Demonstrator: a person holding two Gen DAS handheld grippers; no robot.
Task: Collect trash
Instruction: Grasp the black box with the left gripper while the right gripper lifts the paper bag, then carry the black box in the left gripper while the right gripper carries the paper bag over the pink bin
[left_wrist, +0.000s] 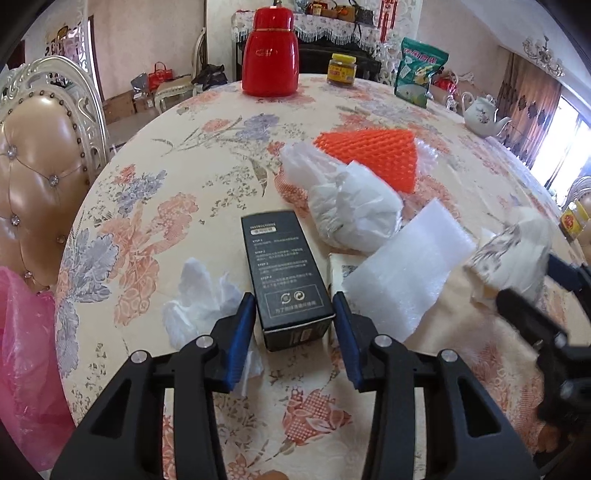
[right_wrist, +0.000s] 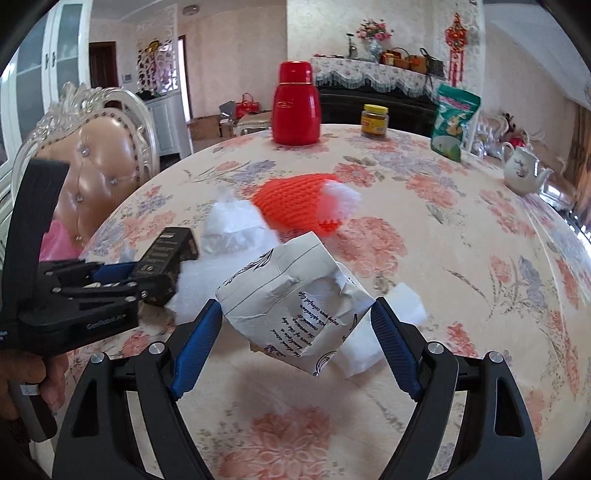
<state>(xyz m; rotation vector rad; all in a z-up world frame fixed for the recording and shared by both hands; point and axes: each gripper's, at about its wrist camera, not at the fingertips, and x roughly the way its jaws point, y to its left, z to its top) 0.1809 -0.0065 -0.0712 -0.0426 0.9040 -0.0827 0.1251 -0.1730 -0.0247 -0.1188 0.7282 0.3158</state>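
Observation:
A black box (left_wrist: 284, 269) with printed steps lies flat on the flowered table (left_wrist: 155, 173). My left gripper (left_wrist: 294, 299) straddles its near end, blue pads (left_wrist: 242, 332) close beside both sides with thin gaps showing. In the right wrist view that gripper (right_wrist: 147, 273) sits around the box (right_wrist: 166, 247). My right gripper (right_wrist: 295, 306) is shut on a crumpled white paper bag (right_wrist: 291, 291) with black script, held above its shadow on the cloth. The bag (left_wrist: 513, 251) appears blurred at the right of the left wrist view. More trash lies about: white tissue (left_wrist: 199, 299), foam sheet (left_wrist: 406, 269), plastic bag (left_wrist: 351, 210), orange foam net (left_wrist: 373, 155).
A red thermos (left_wrist: 271, 51), yellow-lidded jar (left_wrist: 341, 70), green snack bag (left_wrist: 419, 70) and teapot (left_wrist: 484, 114) stand along the far edge. A padded chair (left_wrist: 33, 166) and a pink plastic bag (left_wrist: 22, 350) are at the left. A hand (right_wrist: 44, 376) holds the left gripper's handle.

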